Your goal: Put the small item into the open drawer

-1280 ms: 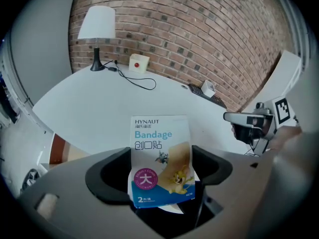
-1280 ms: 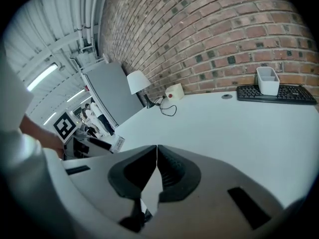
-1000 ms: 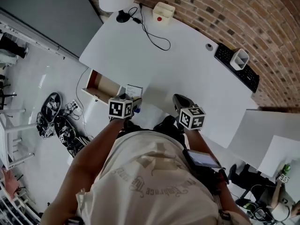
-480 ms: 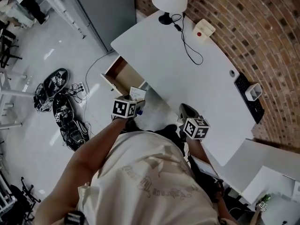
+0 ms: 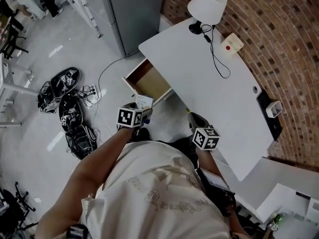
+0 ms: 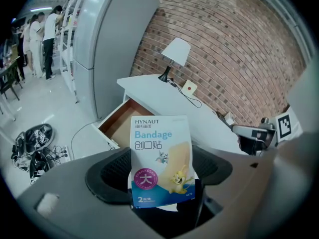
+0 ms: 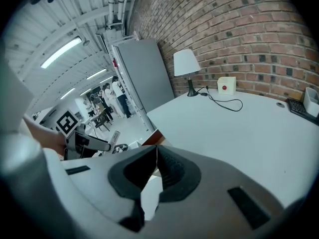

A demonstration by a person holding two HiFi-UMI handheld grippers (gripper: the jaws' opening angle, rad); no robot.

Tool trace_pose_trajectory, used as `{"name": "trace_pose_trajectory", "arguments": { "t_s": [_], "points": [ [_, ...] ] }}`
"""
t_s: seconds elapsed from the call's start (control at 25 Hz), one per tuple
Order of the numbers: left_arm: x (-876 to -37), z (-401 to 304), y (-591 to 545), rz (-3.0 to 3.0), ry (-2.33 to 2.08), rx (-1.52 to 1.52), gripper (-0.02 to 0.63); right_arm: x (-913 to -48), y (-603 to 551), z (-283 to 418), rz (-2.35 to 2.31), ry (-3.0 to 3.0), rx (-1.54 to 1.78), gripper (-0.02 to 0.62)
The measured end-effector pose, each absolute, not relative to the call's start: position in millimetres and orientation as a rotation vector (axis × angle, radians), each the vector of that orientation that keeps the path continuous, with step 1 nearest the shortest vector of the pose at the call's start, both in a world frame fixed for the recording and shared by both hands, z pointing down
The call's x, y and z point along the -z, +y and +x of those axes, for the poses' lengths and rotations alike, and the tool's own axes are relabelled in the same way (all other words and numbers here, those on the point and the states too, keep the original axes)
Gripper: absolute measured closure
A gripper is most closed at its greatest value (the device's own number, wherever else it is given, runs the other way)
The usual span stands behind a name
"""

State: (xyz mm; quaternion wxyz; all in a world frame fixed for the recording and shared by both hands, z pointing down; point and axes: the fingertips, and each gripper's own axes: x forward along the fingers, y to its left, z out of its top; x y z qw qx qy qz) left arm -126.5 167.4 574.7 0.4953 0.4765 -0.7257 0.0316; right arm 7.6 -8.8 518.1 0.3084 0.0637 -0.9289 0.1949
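My left gripper (image 6: 160, 183) is shut on a flat bandage packet (image 6: 160, 159), white and blue with a cartoon print, held upright between the pads. In the head view the bandage packet (image 5: 143, 101) sticks up from the left gripper (image 5: 138, 111), just short of the open wooden drawer (image 5: 146, 78) under the white desk's (image 5: 209, 78) left end. The open drawer (image 6: 121, 125) lies ahead of and below the packet, and what shows of its inside is bare. My right gripper (image 7: 155, 151) is shut with nothing in it, near the desk's front edge (image 5: 198, 126).
On the desk stand a white lamp (image 5: 207, 6), a small white box with a red button (image 5: 232, 43) and a black cable (image 5: 217, 59). A keyboard (image 5: 269, 114) lies at the far right. Shoes and cables (image 5: 65, 108) litter the floor to the left. A grey cabinet (image 5: 132, 9) stands beyond the drawer.
The head view has swung so the desk and drawer now lie further right and up. The left gripper still holds the packet near the drawer; the right gripper stays shut.
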Motion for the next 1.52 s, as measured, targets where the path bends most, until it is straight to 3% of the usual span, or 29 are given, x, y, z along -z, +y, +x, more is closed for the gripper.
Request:
{"name": "trace_pose_trajectory", "arguments": {
  "t_s": [0.68,1.52],
  "points": [
    [-580.4,-165.8,229.6,1.024,-1.804,-0.003,0.222,-519.9,34.8,-58.6,0.013,-2.428,-0.479,0.588],
    [-561.0,-247.1,201.9,0.83,-1.931,0.017,0.222,-535.5,33.3,-202.9,-0.465,-2.366,-0.42,0.589]
  ]
}}
